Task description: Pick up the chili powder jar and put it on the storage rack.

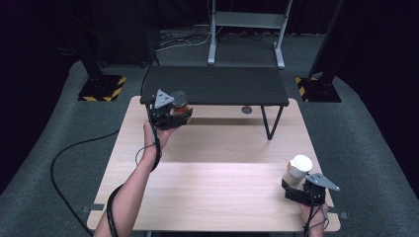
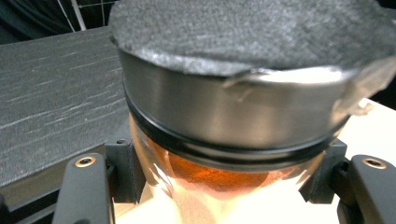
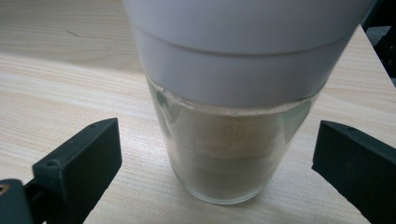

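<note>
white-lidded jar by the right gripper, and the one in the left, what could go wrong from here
1. The white-lidded jar stands between open jaws of the right gripper near the table's right edge; a crooked close could nudge it off.
2. The left gripper clamps the orange-filled jar low on smooth glass under a heavy metal lid; it might slip or tip.

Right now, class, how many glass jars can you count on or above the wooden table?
2. A silver-lidded jar of orange powder, clamped in the left gripper near the black shelf; a white-lidded jar standing between the right gripper's open jaws near the table's right edge.
</note>
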Demonstrator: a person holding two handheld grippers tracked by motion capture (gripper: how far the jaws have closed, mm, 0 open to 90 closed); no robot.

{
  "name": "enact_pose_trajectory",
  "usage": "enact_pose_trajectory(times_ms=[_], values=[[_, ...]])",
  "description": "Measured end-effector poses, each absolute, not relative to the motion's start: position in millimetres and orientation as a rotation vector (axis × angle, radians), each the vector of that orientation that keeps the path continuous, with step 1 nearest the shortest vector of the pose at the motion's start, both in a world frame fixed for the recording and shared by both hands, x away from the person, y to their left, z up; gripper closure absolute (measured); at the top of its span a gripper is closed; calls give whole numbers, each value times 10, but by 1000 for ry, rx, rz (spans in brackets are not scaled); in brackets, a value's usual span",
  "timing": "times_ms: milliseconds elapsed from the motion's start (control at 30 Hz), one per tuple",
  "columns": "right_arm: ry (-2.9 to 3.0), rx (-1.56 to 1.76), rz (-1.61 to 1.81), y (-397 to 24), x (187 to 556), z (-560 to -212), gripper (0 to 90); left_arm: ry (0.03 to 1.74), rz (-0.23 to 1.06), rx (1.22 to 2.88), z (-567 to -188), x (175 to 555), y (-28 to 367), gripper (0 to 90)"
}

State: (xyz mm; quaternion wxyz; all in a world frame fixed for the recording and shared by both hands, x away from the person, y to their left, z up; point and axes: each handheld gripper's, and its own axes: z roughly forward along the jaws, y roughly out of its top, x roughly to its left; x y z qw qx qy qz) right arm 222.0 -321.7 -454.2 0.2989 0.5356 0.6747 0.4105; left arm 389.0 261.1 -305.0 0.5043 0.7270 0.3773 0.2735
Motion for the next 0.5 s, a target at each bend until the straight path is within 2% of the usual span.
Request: enact_pose_trajectory(times_ms=[500], values=[[1793, 1425, 1089, -3216, 2224, -4540, 3, 895, 656, 1741, -2910, 3935, 2626, 317]])
